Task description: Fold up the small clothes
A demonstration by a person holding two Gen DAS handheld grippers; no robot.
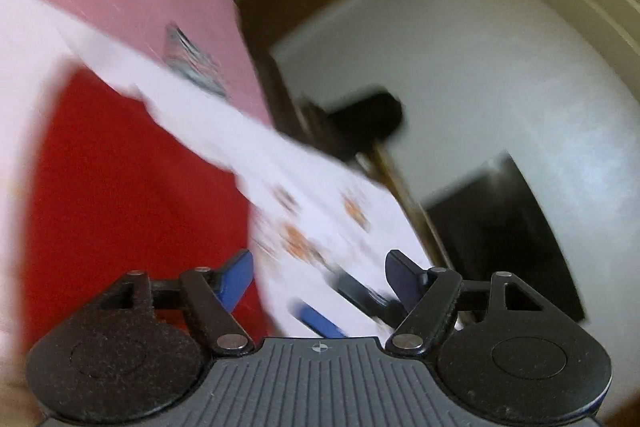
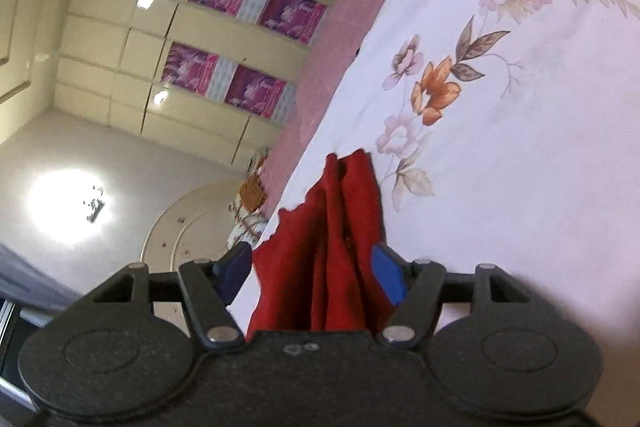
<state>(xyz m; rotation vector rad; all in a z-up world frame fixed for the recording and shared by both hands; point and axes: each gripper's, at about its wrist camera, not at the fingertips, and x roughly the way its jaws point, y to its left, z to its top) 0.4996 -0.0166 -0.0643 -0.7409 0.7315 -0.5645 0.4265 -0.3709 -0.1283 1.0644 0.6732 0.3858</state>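
Spreading across most of the right wrist view, the white bedsheet printed with orange and pink flowers (image 2: pixel 500 147) covers a bed, with a plain pink sheet (image 2: pixel 332 67) running along its far edge; beyond that edge stands a cream cupboard wall with purple flowered panels (image 2: pixel 240 39), and no writing or label can be read anywhere. The small red cloth garment (image 2: pixel 336 247) lies bunched in upright folds on the flowered sheet, close to its edge, directly before the right tongs (image 2: pixel 316 273); their blue pads stand apart on either side of the red folds without pressing them, so they are open. The left wrist view is heavily blurred: it shows the same red cloth as a broad flat patch (image 1: pixel 132 179) at the left, a strip of flowered sheet crossing diagonally, and bare pale grey floor (image 1: pixel 480 75) open to the right. The left tongs (image 1: pixel 320 277) are also open, their pads wide apart, holding nothing. Only this view catches the other tool's blue finger (image 1: pixel 316 319) low between them.
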